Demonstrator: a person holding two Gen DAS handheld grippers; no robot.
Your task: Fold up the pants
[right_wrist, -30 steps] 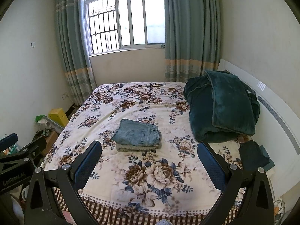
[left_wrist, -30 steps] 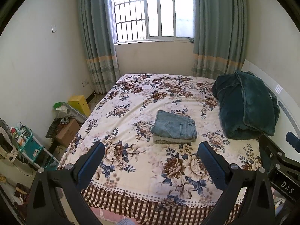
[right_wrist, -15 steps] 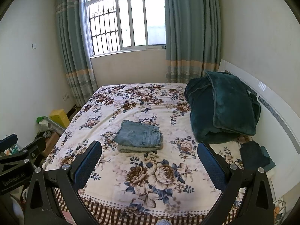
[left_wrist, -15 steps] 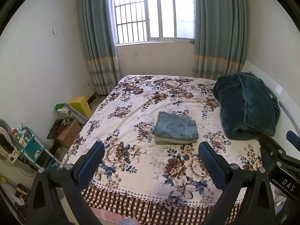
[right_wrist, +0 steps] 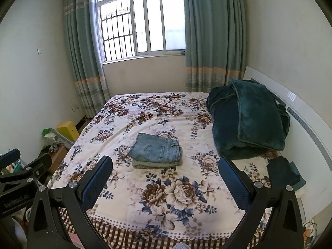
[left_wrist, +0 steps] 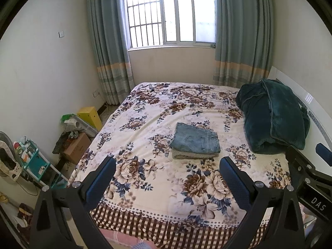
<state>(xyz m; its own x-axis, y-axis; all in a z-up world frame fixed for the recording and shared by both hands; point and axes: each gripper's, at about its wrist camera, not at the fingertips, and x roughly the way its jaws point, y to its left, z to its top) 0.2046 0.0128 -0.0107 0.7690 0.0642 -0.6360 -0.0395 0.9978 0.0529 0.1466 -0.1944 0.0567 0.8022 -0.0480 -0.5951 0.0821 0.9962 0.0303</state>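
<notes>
Folded jeans [left_wrist: 196, 140] are lying mid-bed on the floral bedspread [left_wrist: 157, 114], stacked on a folded grey garment [left_wrist: 194, 155], left of the green blanket [left_wrist: 274, 116]. Left tongs [left_wrist: 167, 176] and right tongs [right_wrist: 165, 175] are hovering spread wide, gripping nothing, over the bed's near edge.

We see a bed [left_wrist: 145, 178] under a flowered cover with a checked border. On its middle lie folded jeans [left_wrist: 196, 140] atop a folded grey garment [left_wrist: 193, 155]. A dark green blanket [left_wrist: 274, 118] is heaped by the headboard [right_wrist: 307, 124].
</notes>
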